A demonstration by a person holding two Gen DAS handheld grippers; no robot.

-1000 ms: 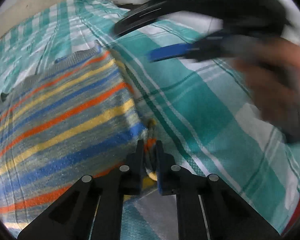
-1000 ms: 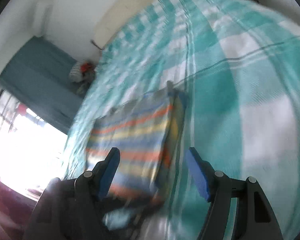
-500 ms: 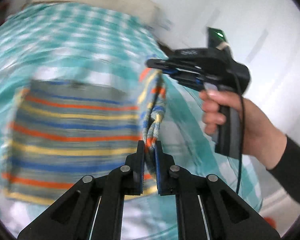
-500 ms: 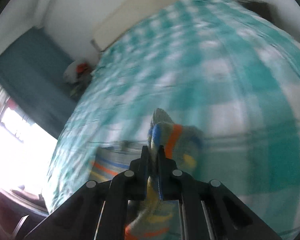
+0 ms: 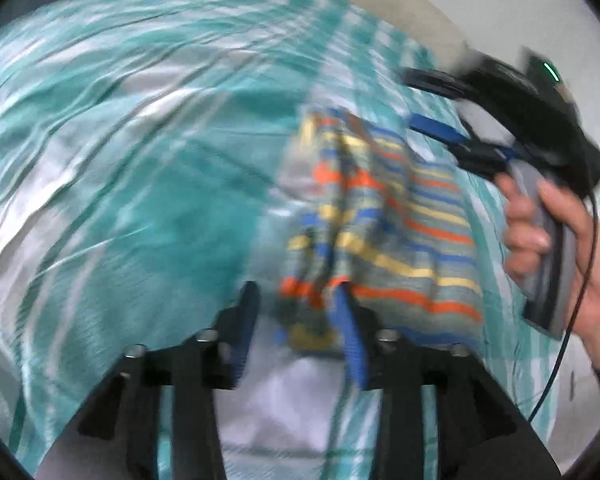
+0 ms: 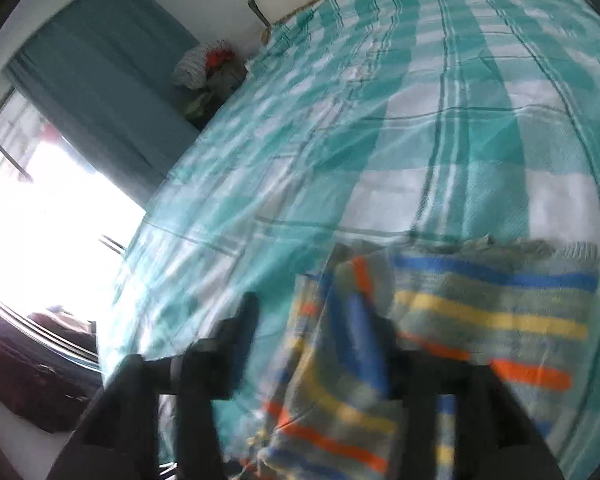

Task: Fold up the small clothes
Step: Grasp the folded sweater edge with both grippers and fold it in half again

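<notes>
Woven striped grey, orange, yellow and blue knit garment (image 5: 380, 216), rumpled on my teal-checked bedsheet (image 5: 140, 140); half a second ago pinched, my left gripper (image 5: 298, 312) and right gripper (image 6: 312, 320) now opening, released.

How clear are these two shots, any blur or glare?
Left wrist view: motion blur smears the bedsheet and striped cloth, and the fisheye bends the edges. Right wrist view: the window is blown out white, and the cloth is blurred.
</notes>
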